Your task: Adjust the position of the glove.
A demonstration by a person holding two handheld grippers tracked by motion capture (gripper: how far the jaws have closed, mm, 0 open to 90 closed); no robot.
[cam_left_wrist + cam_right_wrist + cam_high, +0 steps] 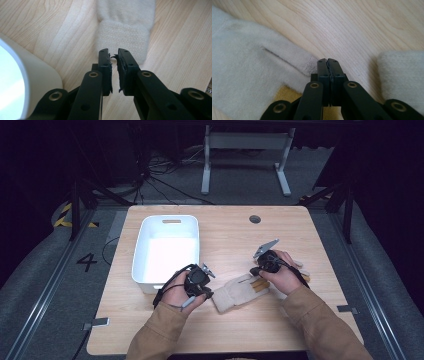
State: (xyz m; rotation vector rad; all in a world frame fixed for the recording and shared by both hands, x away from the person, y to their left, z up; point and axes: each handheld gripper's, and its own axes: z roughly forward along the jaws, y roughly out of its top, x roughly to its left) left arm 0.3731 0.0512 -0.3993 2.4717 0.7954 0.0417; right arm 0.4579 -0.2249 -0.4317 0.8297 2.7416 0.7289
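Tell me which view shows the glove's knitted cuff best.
The left gripper view: the ribbed cuff lies sharp, just past the left gripper. The high view shows it small; the right gripper view shows the glove's cream body and a fingertip.

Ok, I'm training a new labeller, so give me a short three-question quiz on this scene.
1. True or false: the right gripper has its jaws shut with nothing between them.
2. What lies inside the white rectangular plastic bin? A) a glove B) nothing C) a tool
3. Fill in: the left gripper points at the ribbed ____ of the cream knitted glove.
Key: 1 true; 2 B; 3 cuff.
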